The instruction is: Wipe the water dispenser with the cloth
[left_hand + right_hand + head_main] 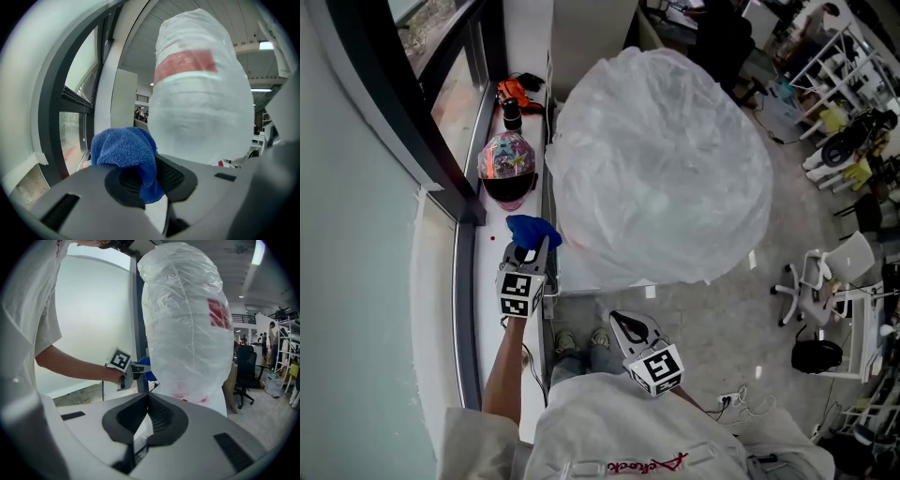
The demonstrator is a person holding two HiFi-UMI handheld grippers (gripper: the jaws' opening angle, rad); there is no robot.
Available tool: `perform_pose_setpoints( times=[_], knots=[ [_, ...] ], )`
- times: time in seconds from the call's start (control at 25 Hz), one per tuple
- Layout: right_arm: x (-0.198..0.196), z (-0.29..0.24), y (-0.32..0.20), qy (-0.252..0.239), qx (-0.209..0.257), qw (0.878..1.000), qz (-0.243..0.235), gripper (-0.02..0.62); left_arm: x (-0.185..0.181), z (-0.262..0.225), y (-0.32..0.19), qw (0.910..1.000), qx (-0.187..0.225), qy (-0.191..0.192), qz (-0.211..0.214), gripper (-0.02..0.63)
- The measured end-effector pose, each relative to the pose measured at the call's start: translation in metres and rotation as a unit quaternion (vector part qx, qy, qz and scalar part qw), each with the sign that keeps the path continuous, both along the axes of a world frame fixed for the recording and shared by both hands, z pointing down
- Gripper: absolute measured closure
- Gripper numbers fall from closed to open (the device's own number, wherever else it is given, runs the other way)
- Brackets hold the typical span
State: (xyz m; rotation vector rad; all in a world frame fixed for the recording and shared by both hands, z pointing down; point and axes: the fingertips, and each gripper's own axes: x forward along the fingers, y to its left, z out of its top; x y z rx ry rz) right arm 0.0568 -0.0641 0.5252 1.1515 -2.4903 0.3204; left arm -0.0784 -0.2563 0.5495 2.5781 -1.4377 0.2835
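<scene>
Jaws on left gripper (145,180) pinch the blue cloth (124,147) just beside the plastic-covered water dispenser (656,169), right gripper (147,420) jaws together, empty; loose plastic could snag and drag the cloth free.

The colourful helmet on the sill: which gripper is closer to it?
Left. The left gripper, holding the blue cloth, sits just short of the helmet; the right gripper hangs farther back.

White short-sleeved shirt (609,427), red script (639,465); grey left gripper (540,246), right gripper (622,323), black-and-white marker cubes (517,292)
</scene>
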Motion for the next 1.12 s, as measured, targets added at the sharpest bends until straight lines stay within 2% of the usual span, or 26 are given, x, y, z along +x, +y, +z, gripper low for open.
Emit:
perform_pose_setpoints(
  times=[0.36,0.52,0.68,0.76,0.88,1.12],
  knots=[
    [-0.021,-0.009,-0.014,-0.013,0.012,1.0,-0.024,0.581,0.013,0.016,-0.074,0.9997,0.001,-0.023,-0.011,0.547],
    [-0.029,-0.008,-0.017,-0.017,0.009,0.999,-0.037,0.58,0.021,0.033,-0.102,0.9987,-0.025,-0.043,0.01,0.548],
    [-0.031,-0.01,-0.022,-0.018,0.01,0.999,-0.045,0.58,0.026,0.036,-0.126,0.998,-0.038,-0.047,0.021,0.548],
    [-0.03,-0.011,-0.024,-0.018,0.009,0.999,-0.046,0.581,0.025,0.04,-0.135,0.9975,-0.045,-0.05,0.02,0.548],
    [-0.027,-0.009,-0.025,-0.016,0.007,0.999,-0.045,0.58,0.021,0.043,-0.143,0.9975,-0.06,-0.034,0.012,0.548],
    [-0.022,-0.005,-0.025,-0.011,0.001,0.999,-0.045,0.581,0.027,0.05,-0.14,0.9964,-0.063,-0.047,0.032,0.548]
  ],
)
